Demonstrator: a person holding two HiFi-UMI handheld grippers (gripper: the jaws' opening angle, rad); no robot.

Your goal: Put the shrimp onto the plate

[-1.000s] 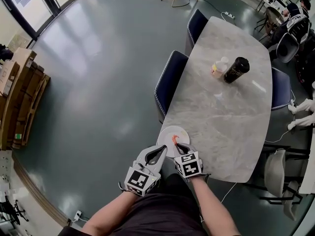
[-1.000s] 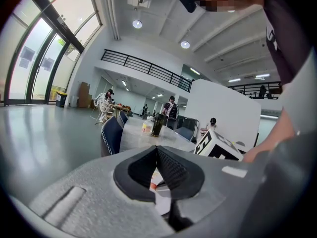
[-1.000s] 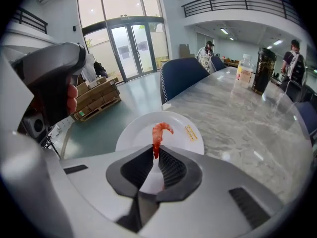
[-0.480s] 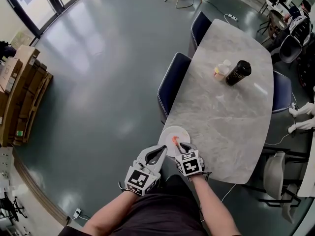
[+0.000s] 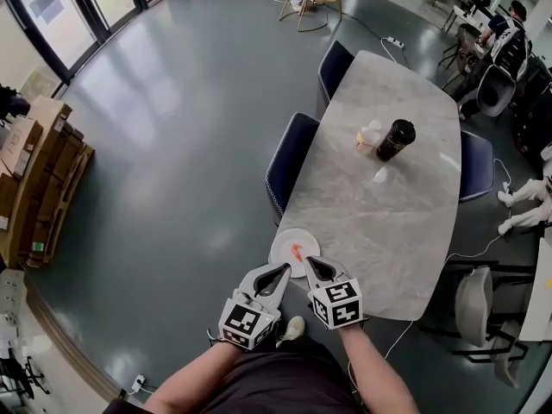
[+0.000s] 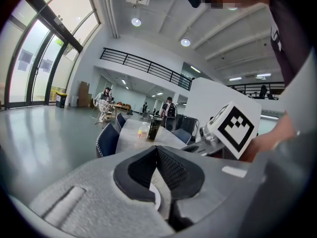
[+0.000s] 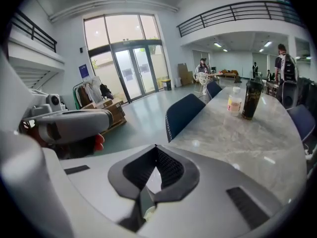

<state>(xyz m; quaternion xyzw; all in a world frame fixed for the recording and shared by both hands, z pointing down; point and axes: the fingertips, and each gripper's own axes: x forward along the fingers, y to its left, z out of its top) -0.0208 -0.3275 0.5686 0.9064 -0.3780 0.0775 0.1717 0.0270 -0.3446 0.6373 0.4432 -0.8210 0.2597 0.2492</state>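
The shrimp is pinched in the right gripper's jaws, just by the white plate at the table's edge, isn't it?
Not quite. The shrimp lies on the white plate at the table's edge, as the head view shows. The right gripper is just by the plate, and the right gripper view shows its jaws together with nothing between them.

Head view steeply down — gripper views low along table (image 7: 237, 133).
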